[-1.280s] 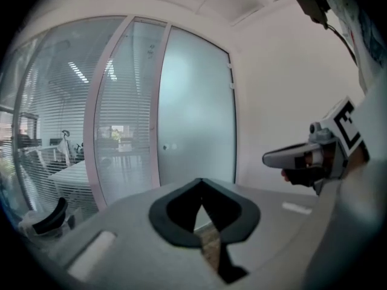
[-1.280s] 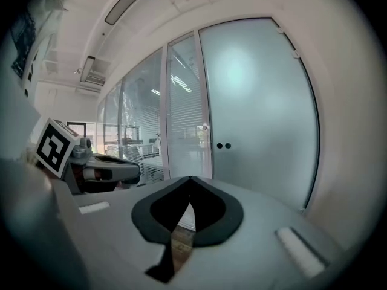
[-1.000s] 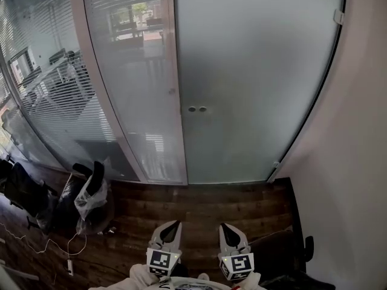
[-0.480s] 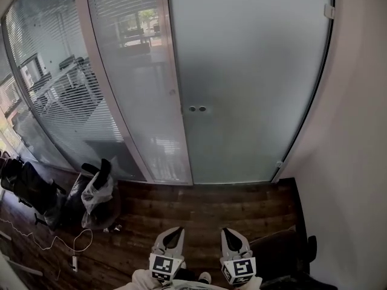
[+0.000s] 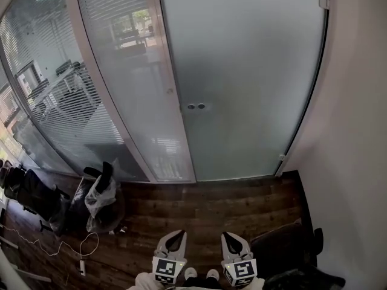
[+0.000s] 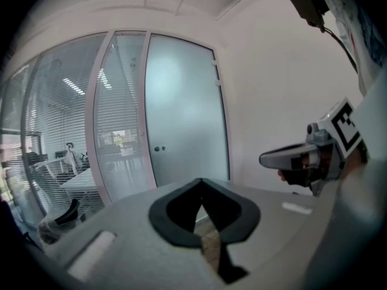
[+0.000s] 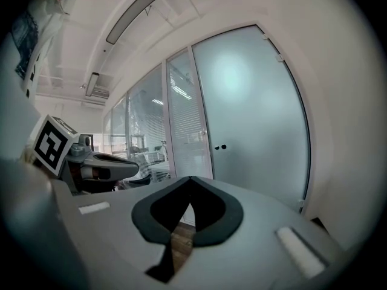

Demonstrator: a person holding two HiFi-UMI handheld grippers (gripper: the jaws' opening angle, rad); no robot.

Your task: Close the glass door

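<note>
Left tool (image 5: 175, 235) is low at the bottom of the head view, and its own view shows the black pads tip to tip with nothing between them. Right tool (image 5: 228, 237) is just beside it, level with it, jaws also pressed together and empty (only a sliver of floor shows through the notch behind the pads). Both point ahead, and neither touches anything.

Under them is the dark wooden floor (image 5: 211, 201), with the toes of two shoes (image 5: 200, 274) peeking out at the bottom edge. A dark chair (image 5: 284, 246) sits just to the right, against the white wall (image 5: 357, 138).

Straight ahead, well apart from both tools, is the frosted glass door (image 5: 254, 71). Two small round fittings (image 5: 196, 106) sit near its left edge, and it looks to lie flush against its frame, though the wide lens bends every line. To its left runs a glass partition (image 5: 72, 101) with slatted blinds. At its foot are a pale bag (image 5: 100, 193) on a dark seat and a white cable (image 5: 63, 251) across the boards.
</note>
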